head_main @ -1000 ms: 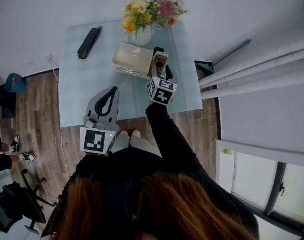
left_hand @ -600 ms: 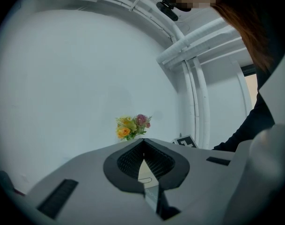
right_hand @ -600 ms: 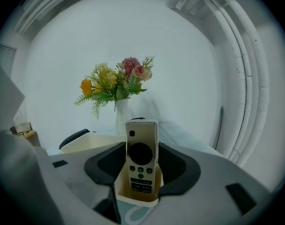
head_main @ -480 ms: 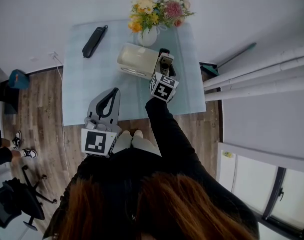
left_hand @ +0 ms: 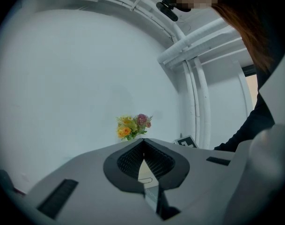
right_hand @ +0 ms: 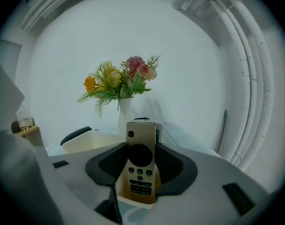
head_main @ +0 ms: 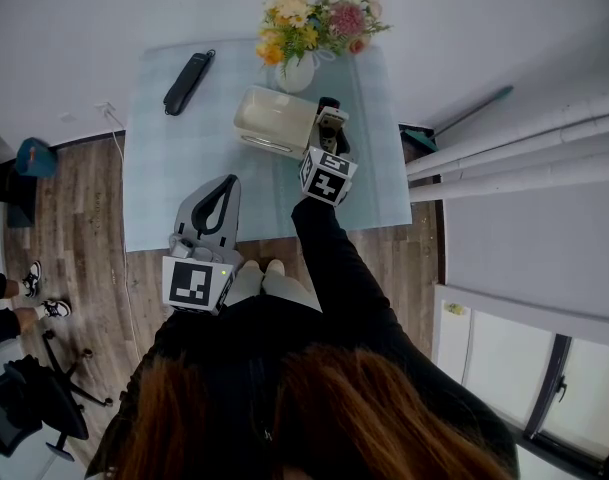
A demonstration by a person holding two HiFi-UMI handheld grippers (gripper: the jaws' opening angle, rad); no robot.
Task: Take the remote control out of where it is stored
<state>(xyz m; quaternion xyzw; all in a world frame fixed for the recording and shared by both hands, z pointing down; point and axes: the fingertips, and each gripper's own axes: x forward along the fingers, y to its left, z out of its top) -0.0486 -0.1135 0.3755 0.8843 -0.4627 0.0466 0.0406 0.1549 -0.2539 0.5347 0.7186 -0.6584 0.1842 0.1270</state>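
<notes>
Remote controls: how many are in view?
2. A black remote lies at the table's far left corner; a gold remote stands in the cream holder. A dark item behind it may be another.

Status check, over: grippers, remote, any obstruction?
Left gripper shut, empty. Right gripper: jaws just closed further, pads on remote. Remote upright in holder, not yet out. Nothing blocks it.

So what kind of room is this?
Most likely a room in a home, though I can't be sure: a wooden floor, a cloth-covered table with a vase of flowers, and a box that holds a remote control.
</notes>
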